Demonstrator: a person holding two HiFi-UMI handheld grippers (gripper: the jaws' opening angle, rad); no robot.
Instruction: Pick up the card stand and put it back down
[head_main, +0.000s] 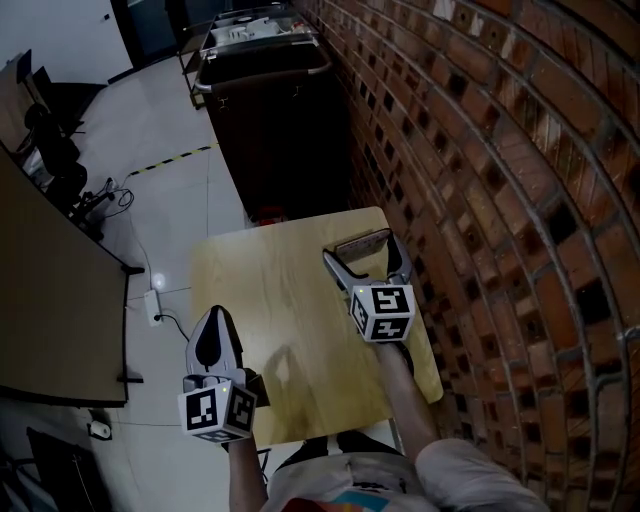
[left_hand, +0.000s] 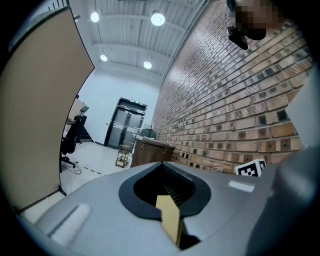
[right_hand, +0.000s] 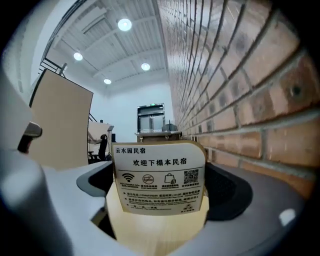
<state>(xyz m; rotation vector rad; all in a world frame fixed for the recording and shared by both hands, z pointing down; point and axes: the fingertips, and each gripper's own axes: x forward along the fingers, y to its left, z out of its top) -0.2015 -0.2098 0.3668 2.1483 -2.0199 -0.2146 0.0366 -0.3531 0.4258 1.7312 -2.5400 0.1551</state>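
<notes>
The card stand (head_main: 362, 243) is a small wooden-backed sign with printed text and icons. It stands on the far right part of the wooden table (head_main: 290, 320), near the brick wall. My right gripper (head_main: 364, 256) is open, and the card stand (right_hand: 159, 179) sits upright between its jaws, which flank its two side edges closely. Its base rests on the table top. My left gripper (head_main: 214, 338) is shut and holds nothing. It hovers at the table's near left edge, far from the stand. In the left gripper view, a yellow sliver shows through the slit of the left gripper (left_hand: 167, 200).
A brick wall (head_main: 500, 200) runs along the table's right side. A dark cabinet (head_main: 270, 110) stands beyond the table's far edge. A partition (head_main: 50, 300) and cables on the floor lie to the left. A person's arm (head_main: 410, 400) reaches over the near right corner.
</notes>
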